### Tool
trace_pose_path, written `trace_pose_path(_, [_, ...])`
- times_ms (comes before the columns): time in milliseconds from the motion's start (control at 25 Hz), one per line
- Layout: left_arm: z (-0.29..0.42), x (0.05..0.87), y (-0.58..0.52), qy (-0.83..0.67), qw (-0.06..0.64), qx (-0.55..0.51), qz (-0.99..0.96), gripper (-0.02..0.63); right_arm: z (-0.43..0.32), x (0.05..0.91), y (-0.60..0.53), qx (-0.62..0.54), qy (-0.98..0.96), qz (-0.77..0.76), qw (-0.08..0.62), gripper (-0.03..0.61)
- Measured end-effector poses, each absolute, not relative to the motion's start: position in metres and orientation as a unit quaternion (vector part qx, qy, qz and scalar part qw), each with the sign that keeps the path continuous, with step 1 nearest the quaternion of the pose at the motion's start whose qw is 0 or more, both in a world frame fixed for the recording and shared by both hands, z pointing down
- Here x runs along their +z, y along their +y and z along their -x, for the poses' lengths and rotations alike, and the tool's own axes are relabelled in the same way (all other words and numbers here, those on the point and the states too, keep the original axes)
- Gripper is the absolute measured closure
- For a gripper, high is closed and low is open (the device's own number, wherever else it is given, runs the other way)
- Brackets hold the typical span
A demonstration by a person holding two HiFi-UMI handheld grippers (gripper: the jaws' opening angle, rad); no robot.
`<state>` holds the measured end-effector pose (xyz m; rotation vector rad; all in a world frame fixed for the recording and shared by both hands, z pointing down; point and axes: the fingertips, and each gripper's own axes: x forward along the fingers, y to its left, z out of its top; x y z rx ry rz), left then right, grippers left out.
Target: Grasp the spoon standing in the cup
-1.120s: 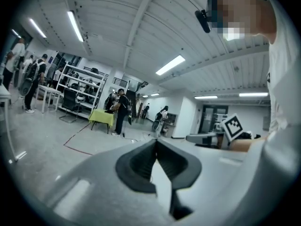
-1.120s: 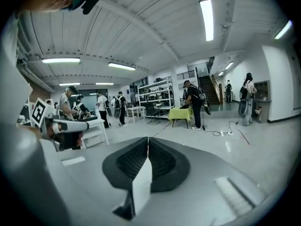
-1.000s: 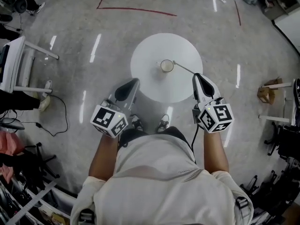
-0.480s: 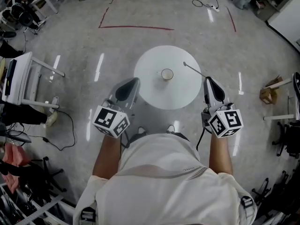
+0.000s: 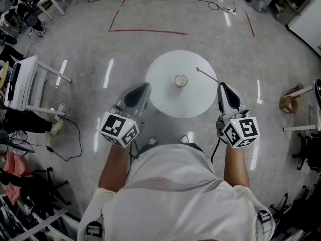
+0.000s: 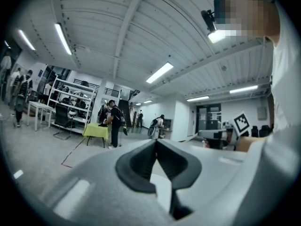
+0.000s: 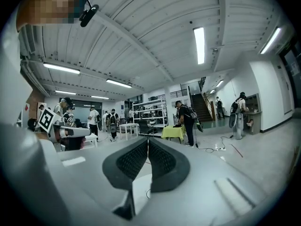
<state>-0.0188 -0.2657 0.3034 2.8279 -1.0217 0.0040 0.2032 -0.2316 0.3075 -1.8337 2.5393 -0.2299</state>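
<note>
**Head view:** a round white table (image 5: 165, 98) is seen on the grey floor (image 5: 95, 54) right in front of the person, w/ a small cup (image 5: 180, 81) sat near its middle. The spoon (image 5: 207, 75) is out of the cup. It's held over the right part of the table, clear of the cup. One end is pinched at the tip of the right gripper (image 5: 221, 86) and the other end is pointed up-left. The left gripper (image 5: 144, 87) is held by the table's left edge w/ nothing carried. Marker cubes (image 5: 119, 129) are seen at the back of both grippers. A red tape line (image 5: 148, 31) is laid on the floor beyond the table.

**Left gripper view:** the left gripper (image 6: 156, 144) is tilted up, so lots of ribbed ceiling (image 6: 141, 27) w/ strip lights is caught. Its fingers (image 6: 140, 161) are pressed together at the tips, nothing between them. A few ppl are seen in the bkgd near a yellow-draped stand (image 6: 96, 131).

**Right gripper view:** similar angle, ceiling and ppl in the bkgd. The right gripper (image 7: 148, 141) is clamped, fingers (image 7: 163, 161) squeezed together right up to the tips. The spoon can't be made out from here, prob too thin at the tip line. That it's gripped is only readable from the head view.
</note>
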Motion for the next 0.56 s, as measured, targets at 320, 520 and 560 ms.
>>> trace_pose_path(320, [0.021, 0.301, -0.271, -0.345, 0.074, -0.009, -0.936, 0.614, -0.201, 0.309, -0.238, -0.072, 0.814, 0.577, -0.006, 0.571])
trace_pose_path(520, [0.027, 0.302, -0.278, -0.350, 0.072, -0.007, -0.934, 0.614, -0.195, 0.308, -0.246, -0.070, 0.816, 0.574, -0.008, 0.571])
trace_pose_path(560, [0.028, 0.303, -0.279, -0.351, 0.072, -0.006, -0.933, 0.614, -0.194, 0.308, -0.247, -0.070, 0.817, 0.573, -0.008, 0.571])
